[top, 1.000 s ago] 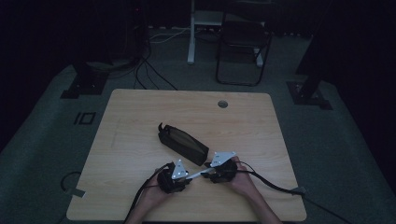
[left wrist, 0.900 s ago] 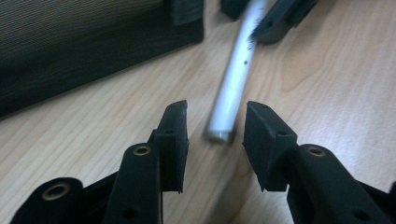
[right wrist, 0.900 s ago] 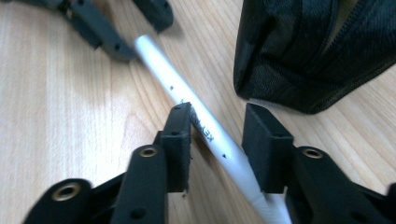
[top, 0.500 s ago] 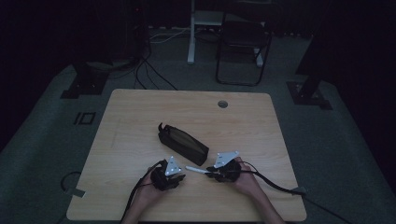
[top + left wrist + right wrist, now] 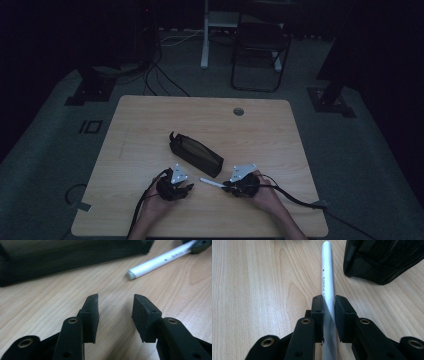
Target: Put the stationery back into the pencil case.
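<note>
A white pen (image 5: pixel 212 183) lies low over the wooden table (image 5: pixel 150 125), held at one end by my right gripper (image 5: pixel 227 187). In the right gripper view the jaws are shut on the white pen (image 5: pixel 327 280), which points away past the black pencil case (image 5: pixel 384 257). My left gripper (image 5: pixel 189 188) stands open a little left of the pen's free end; in its own view the gripper (image 5: pixel 115 312) holds nothing, with the pen tip (image 5: pixel 155 263) ahead to the right. The black pencil case (image 5: pixel 196 154) lies slantwise in the middle of the table.
A round cable hole (image 5: pixel 238 111) is at the table's far side. Cables (image 5: pixel 295 200) trail from both grippers to the front edge. A chair (image 5: pixel 260 50) and stand bases (image 5: pixel 330 97) sit on the floor beyond the table.
My left gripper has let go of the pen and drawn back to the left, its jaws now open. The right gripper keeps the pen and has hardly moved.
</note>
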`<state>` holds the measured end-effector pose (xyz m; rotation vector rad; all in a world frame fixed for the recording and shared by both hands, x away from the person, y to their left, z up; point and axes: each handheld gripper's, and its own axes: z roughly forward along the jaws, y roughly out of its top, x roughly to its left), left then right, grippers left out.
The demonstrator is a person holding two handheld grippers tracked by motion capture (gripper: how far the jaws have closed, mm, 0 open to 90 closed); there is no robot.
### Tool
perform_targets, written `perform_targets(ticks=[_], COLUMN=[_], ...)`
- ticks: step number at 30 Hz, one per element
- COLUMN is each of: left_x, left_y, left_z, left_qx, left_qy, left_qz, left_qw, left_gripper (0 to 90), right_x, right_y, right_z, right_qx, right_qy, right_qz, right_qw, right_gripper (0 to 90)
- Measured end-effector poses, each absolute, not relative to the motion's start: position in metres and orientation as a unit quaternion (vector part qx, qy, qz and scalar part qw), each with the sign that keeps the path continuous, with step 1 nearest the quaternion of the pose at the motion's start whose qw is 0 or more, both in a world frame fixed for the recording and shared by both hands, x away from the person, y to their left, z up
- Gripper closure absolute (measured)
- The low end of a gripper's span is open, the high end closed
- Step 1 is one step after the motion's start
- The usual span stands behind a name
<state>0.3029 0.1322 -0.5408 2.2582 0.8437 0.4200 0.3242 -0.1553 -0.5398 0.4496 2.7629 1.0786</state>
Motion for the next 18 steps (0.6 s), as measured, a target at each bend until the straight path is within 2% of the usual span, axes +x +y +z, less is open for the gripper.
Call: perform_targets(ticks=[8, 18], left_x=[0.308, 0.314], left_y=[0.138, 0.142], left_z=[-0.543, -0.545], left_qx=[0.855, 0.845], left_qy=[0.349, 0.366], left_qz=[0.174, 0.166], left_qw=[0.343, 0.355], left_gripper=[49.5, 47.3], right_x=[0.324, 0.322], right_y=[-0.155, -0.156], right_z=[-0.54, -0.537], right_qx=[0.157, 0.16], right_qy=[0.915, 0.912], right_qz=[0.364, 0.372], right_qw=[0.07, 0.071], right_gripper=[78.4, 78.4])
